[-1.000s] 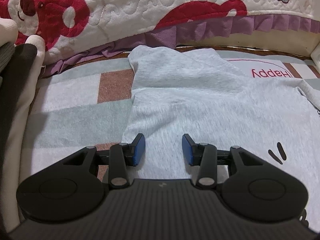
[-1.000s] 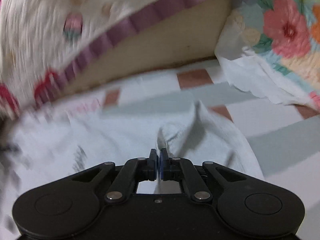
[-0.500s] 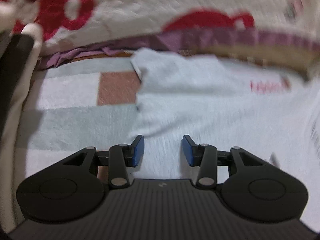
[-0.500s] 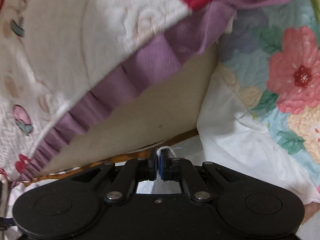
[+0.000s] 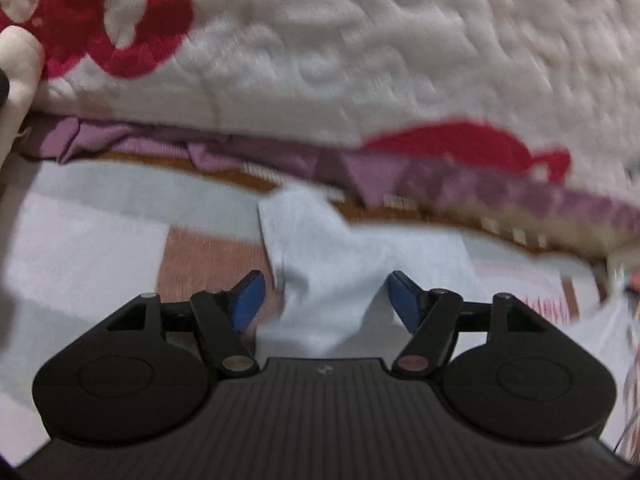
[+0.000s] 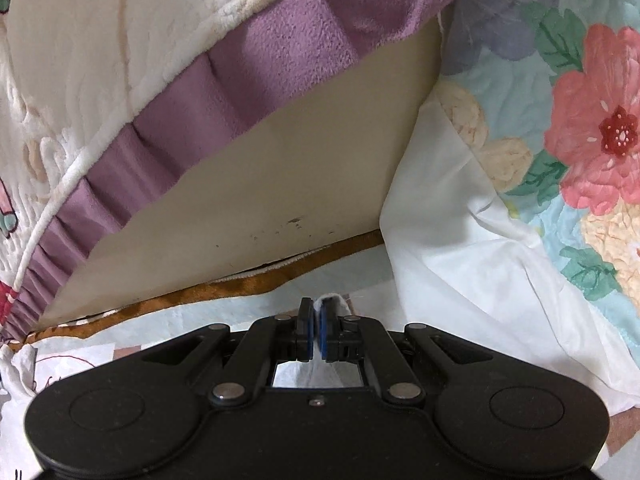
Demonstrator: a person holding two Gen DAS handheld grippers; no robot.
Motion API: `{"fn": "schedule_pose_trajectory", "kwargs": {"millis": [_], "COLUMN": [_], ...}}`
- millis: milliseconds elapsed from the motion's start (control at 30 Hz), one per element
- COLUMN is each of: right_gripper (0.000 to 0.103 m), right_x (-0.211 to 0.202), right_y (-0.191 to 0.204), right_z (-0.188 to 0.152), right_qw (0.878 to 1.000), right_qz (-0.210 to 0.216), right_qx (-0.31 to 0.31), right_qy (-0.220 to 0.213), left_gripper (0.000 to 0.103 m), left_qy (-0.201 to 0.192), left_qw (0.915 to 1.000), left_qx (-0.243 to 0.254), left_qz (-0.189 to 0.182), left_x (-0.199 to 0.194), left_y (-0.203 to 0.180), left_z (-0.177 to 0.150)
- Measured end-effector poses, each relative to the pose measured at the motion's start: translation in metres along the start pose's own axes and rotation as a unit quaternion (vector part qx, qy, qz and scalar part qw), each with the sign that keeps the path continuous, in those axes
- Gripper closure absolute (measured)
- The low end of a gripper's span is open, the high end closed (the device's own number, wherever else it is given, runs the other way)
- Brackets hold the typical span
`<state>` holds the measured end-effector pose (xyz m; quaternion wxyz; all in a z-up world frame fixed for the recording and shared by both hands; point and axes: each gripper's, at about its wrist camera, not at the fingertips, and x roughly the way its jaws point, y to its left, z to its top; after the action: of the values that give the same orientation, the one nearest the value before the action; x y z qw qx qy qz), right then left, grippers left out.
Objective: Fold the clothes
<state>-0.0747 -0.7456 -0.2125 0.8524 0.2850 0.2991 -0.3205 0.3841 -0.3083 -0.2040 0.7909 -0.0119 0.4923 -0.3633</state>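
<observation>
Sweatshirt (image 5: 320, 264) — one pale grey garment — lies on the checked mat (image 5: 100, 240), reaching to the mat's far edge below the quilted bedspread (image 5: 360, 60) with its purple frill. Only one garment shows, one bedspread, and one floral quilt (image 6: 560, 140) at the mat's right edge.

I'd judge a fold is under way: a pinched part is held up off the mat, ready to be carried across the body of the garment, which calls for keeping the grip firm and laying the cloth flat without dragging the rest.

Two grippers are in play. The right gripper (image 6: 318, 330) has its jaws closed on a tuft of the grey fabric. The left gripper (image 5: 324, 300) stands wide apart over a rumpled part of the sweatshirt, holding nothing — though that view is blurred.
</observation>
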Motion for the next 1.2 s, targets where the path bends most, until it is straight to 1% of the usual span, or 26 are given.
{"fn": "schedule_pose_trajectory", "kwargs": {"millis": [33, 67, 100, 133, 167, 200, 367, 600, 633, 700, 733, 767, 833, 900, 933, 967, 1067, 1133, 1200], "right_gripper": [0.099, 0.099, 0.099, 0.099, 0.099, 0.099, 0.099, 0.099, 0.099, 0.099, 0.099, 0.099, 0.099, 0.099, 0.099, 0.099, 0.099, 0.099, 0.099], "right_x": [-0.001, 0.000, 0.000, 0.001, 0.001, 0.000, -0.001, 0.011, 0.012, 0.015, 0.015, 0.015, 0.016, 0.016, 0.016, 0.016, 0.015, 0.013, 0.012], "right_y": [0.001, 0.001, 0.001, 0.001, 0.001, 0.001, -0.002, 0.011, 0.012, 0.014, 0.013, 0.012, 0.011, 0.009, 0.009, 0.009, 0.010, 0.009, 0.010], "right_z": [-0.001, -0.001, -0.002, -0.002, -0.003, -0.003, -0.005, 0.003, 0.003, 0.001, -0.001, -0.002, -0.005, -0.008, -0.009, -0.010, -0.010, -0.011, -0.011], "right_qw": [1.000, 1.000, 1.000, 1.000, 1.000, 1.000, 1.000, 0.998, 0.997, 0.997, 0.997, 0.997, 0.997, 0.998, 0.998, 0.998, 0.998, 0.998, 0.998], "right_qz": [-0.001, -0.002, -0.002, -0.002, -0.003, -0.003, -0.004, -0.030, -0.035, -0.043, -0.045, -0.046, -0.048, -0.049, -0.050, -0.050, -0.050, -0.047, -0.045], "right_qx": [-0.001, -0.002, -0.004, -0.005, -0.007, -0.009, -0.014, -0.052, -0.055, -0.059, -0.057, -0.052, -0.044, -0.038, -0.035, -0.036, -0.041, -0.042, -0.045], "right_qy": [0.000, 0.000, 0.000, 0.000, 0.000, -0.001, 0.002, 0.036, 0.038, 0.038, 0.036, 0.033, 0.027, 0.024, 0.024, 0.025, 0.024, 0.022, 0.020], "left_gripper": [0.044, 0.082, 0.095, 0.096, 0.097, 0.097, 0.097, 0.094, 0.094, 0.089, 0.083, 0.071, 0.056, 0.055, 0.051, 0.047, 0.042, 0.042, 0.040], "left_qy": [-0.001, 0.003, 0.006, 0.007, -0.016, -0.040, -0.009, 0.033, 0.043, 0.053, 0.044, 0.034, -0.004, -0.054, -0.071, -0.046, 0.030, 0.080, 0.113], "left_qw": [1.0000, 0.9995, 0.9976, 0.9944, 0.9916, 0.9904, 0.9872, 0.9778, 0.9763, 0.9730, 0.9721, 0.9713, 0.9731, 0.9730, 0.9715, 0.9758, 0.9840, 0.9854, 0.9813], "left_qx": [-0.007, 0.029, 0.064, 0.098, 0.123, 0.132, 0.158, 0.194, 0.198, 0.207, 0.210, 0.212, 0.207, 0.212, 0.217, 0.205, 0.168, 0.144, 0.156], "left_qz": [0.003, 0.015, 0.027, 0.038, 0.037, 0.016, -0.020, -0.071, -0.076, -0.086, -0.095, -0.103, -0.100, -0.072, -0.064, -0.061, -0.051, -0.042, 0.001], "left_x": [0.003, 0.004, 0.005, 0.005, -0.004, -0.016, -0.051, -0.098, -0.101, -0.110, -0.117, -0.123, -0.132, -0.136, -0.134, -0.118, -0.071, -0.040, -0.022], "left_y": [-0.001, -0.012, -0.022, -0.032, -0.044, -0.051, -0.047, -0.041, -0.041, -0.042, -0.045, -0.047, -0.050, -0.052, -0.054, -0.055, -0.056, -0.057, -0.069], "left_z": [0.004, 0.004, 0.003, 0.002, -0.004, -0.010, -0.067, -0.145, -0.149, -0.153, -0.153, -0.153, -0.141, -0.128, -0.119, -0.109, -0.080, -0.062, -0.060]}}
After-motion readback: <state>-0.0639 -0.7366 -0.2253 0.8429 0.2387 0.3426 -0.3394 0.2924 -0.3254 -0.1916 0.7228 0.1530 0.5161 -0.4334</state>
